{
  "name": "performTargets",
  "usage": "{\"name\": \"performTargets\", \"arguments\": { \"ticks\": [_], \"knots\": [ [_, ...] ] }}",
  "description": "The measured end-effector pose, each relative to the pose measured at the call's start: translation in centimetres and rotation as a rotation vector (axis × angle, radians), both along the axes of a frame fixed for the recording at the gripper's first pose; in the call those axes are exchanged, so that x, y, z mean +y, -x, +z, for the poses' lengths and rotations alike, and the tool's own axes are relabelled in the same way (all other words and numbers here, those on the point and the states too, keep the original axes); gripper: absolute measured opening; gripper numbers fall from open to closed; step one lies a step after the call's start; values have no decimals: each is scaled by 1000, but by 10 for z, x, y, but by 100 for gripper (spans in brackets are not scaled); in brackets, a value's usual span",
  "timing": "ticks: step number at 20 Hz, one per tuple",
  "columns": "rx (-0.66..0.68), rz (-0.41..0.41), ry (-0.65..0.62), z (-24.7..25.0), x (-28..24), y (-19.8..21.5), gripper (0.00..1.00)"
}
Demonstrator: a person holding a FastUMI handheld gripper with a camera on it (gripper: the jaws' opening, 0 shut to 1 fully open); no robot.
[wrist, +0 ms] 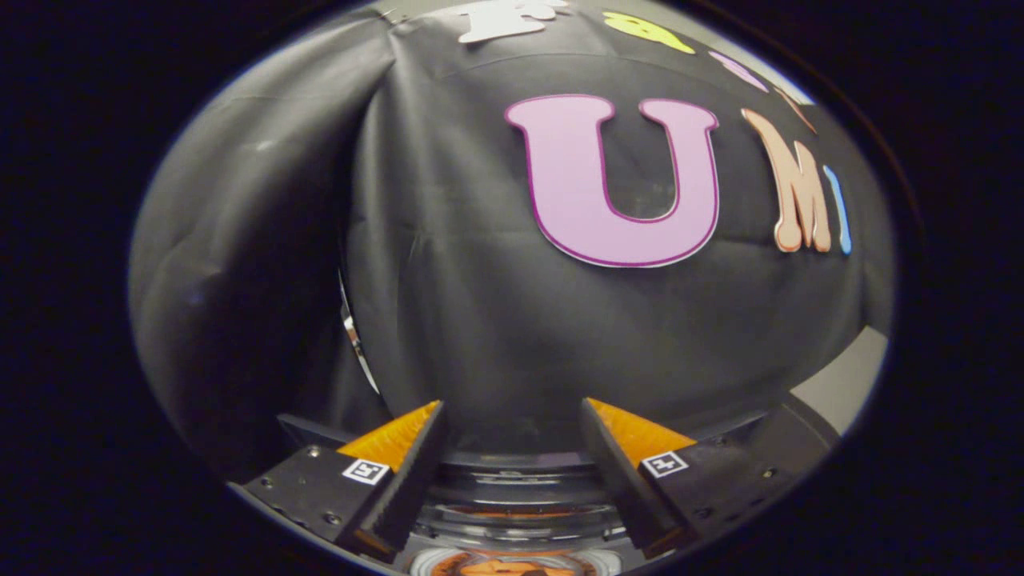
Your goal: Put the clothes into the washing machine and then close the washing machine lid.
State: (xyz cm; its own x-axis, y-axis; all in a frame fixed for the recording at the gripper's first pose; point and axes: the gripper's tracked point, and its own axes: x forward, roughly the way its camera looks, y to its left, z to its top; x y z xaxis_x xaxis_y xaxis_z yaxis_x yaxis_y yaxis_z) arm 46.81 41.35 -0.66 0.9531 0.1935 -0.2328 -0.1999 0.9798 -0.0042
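down at the very bottom, right up close, you can see the gripper [512,416] with its 2 fingers [408,472] spread well apart, nothing held between them. in the gap between the fingers and a bit below sits a round clear thing with ringed edges, looks like the washing machine [516,512] top or its lid seen from just above, with something orange [512,566] showing through at the lowest part. can't tell if that orange bit is clothes or part of the machine, it's too cut off. can't tell if the lid is up or down either. beyond the fingers it's all black cloth [480,304], the booth wall, hanging with a big fold on one side. a thin shiny curved strip [352,336] pokes out beside that fold. a pale patch of wall or floor [848,384] shows past the cloth's far lower corner.
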Motion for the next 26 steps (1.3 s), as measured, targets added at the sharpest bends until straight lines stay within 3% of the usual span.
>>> {"name": "performTargets", "arguments": {
  "ticks": [12, 26],
  "knots": [
    [-88, 9, -22, 5, -7, 42, 100],
    [-62, 26, -16, -2, -10, 73, 100]
  ]
}}
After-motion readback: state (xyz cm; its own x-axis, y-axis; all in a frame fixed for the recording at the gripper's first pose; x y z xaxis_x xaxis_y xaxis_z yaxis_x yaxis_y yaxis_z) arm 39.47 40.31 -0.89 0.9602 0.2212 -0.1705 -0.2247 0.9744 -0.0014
